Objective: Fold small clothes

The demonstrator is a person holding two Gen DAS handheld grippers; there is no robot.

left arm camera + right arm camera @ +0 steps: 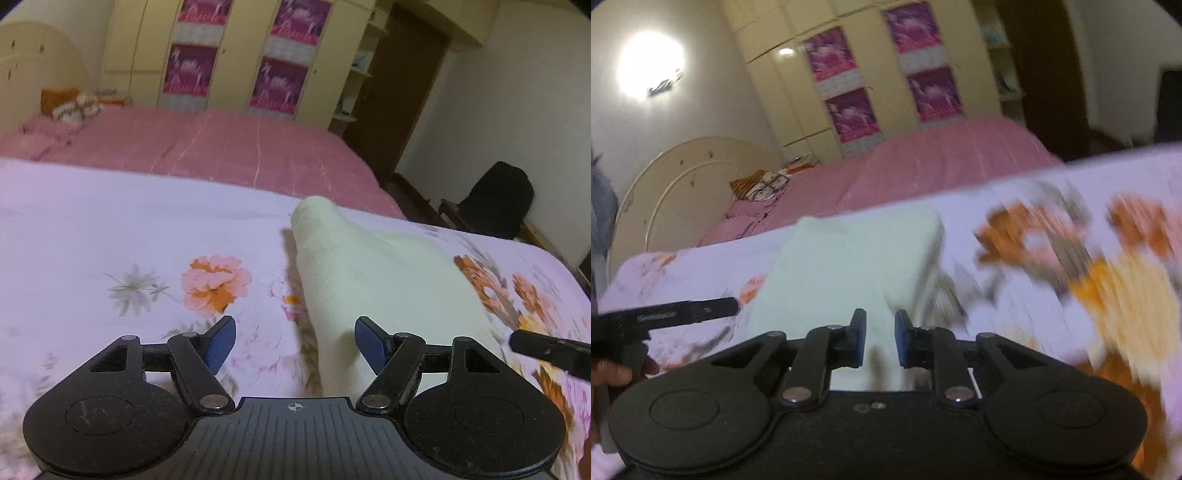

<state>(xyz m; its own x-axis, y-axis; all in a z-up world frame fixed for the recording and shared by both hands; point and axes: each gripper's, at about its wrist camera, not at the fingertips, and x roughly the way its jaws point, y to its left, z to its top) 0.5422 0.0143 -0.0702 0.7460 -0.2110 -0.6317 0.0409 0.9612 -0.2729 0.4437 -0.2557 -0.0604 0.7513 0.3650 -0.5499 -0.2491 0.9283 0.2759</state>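
A white folded cloth (369, 273) lies on the floral sheet (110, 229) of the bed. In the left wrist view my left gripper (295, 341) hovers at the cloth's near end, its blue pads open wide with nothing pressed between them. The right gripper's black finger (543, 347) pokes in from the right, just off the cloth's edge. In the blurred right wrist view the cloth (857, 254) shows as a rectangle ahead. My right gripper (881, 334) stands with a narrow gap between its pads; cloth shows through the gap, and the pads do not press it. The left gripper's finger (698, 310) reaches in from the left.
A pink bedspread (221, 147) covers the far half of the bed, with pillows (70, 105) by the cream headboard (676, 173). A wardrobe with purple panels (236, 62) stands behind. A dark chair (495, 199) is off the bed's right edge. A person's hand (609, 373) holds the left gripper.
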